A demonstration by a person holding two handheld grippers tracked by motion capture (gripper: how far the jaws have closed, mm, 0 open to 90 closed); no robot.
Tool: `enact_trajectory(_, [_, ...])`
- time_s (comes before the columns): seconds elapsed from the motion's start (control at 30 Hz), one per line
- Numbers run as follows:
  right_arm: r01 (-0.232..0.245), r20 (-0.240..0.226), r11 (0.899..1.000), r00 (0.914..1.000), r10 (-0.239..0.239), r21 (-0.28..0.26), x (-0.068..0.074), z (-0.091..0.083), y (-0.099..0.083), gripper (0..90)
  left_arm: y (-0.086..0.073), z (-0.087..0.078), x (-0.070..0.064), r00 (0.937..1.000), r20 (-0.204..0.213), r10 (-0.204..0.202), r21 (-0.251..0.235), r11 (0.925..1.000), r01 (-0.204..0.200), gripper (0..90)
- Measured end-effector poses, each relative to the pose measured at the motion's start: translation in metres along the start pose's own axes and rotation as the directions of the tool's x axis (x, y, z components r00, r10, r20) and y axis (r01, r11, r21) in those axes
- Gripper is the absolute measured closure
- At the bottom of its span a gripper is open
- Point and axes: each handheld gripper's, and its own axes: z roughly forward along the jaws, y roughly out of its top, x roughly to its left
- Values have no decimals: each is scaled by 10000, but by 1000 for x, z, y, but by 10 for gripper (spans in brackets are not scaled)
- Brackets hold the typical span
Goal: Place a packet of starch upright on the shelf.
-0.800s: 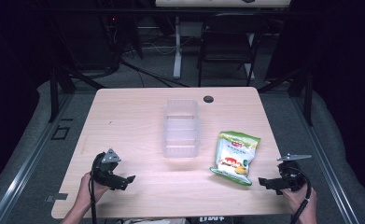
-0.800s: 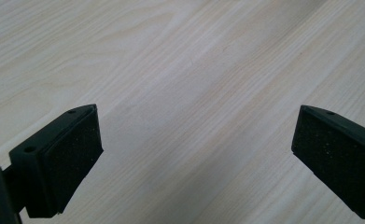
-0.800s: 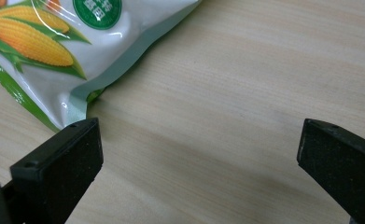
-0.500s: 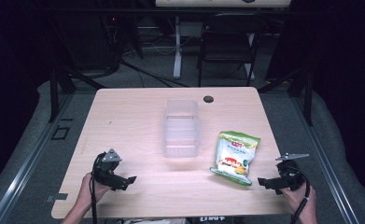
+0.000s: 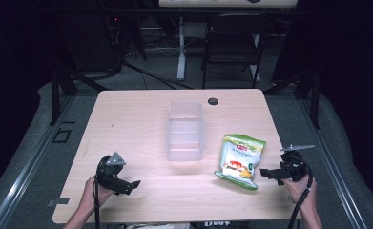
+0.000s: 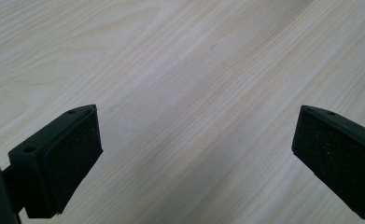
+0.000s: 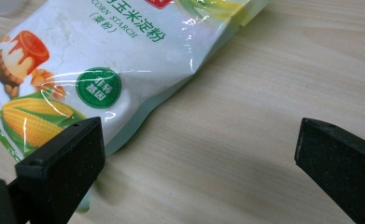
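Green-and-white glossy corn-starch pouch [image 5: 240, 161] lay flat on pale wooden tabletop [image 5: 136, 124]. Right gripper [image 5: 271, 173] sat just beside it, jaws apart, likely lining up. Left gripper [image 5: 132, 185] idle, jaws apart.

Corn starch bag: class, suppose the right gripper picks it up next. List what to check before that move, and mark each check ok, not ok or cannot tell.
1. Right gripper jaws open: ok.
2. Corn starch bag lies flat on the table: ok.
3. Bag between the right jaws: not ok, it sits off to one side.
4. Clear container apart from the bag: ok.
5. Left gripper open and away from the bag: ok.
6. Bag sealed: cannot tell.
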Motion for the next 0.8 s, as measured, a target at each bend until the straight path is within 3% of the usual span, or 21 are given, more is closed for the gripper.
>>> enact_trajectory(0.43, [-299, -464, 9994, 9985, 291, -159, -11, 17, 27, 30, 2, 2, 0, 10000, -52, 55, 200, 9998, -54, 14])
enact_trajectory(0.53, [-201, -277, 9996, 9994, 196, -176, -10, 22, 34, 33, 2, 2, -1, 10000, -51, 84, 206, 9998, -83, 14])
enact_trajectory(0.8, [-437, -330, 9990, 9985, 434, -98, -17, 34, 51, 32, 2, 1, 0, 9999, -62, 85, 220, 9997, -84, 14])
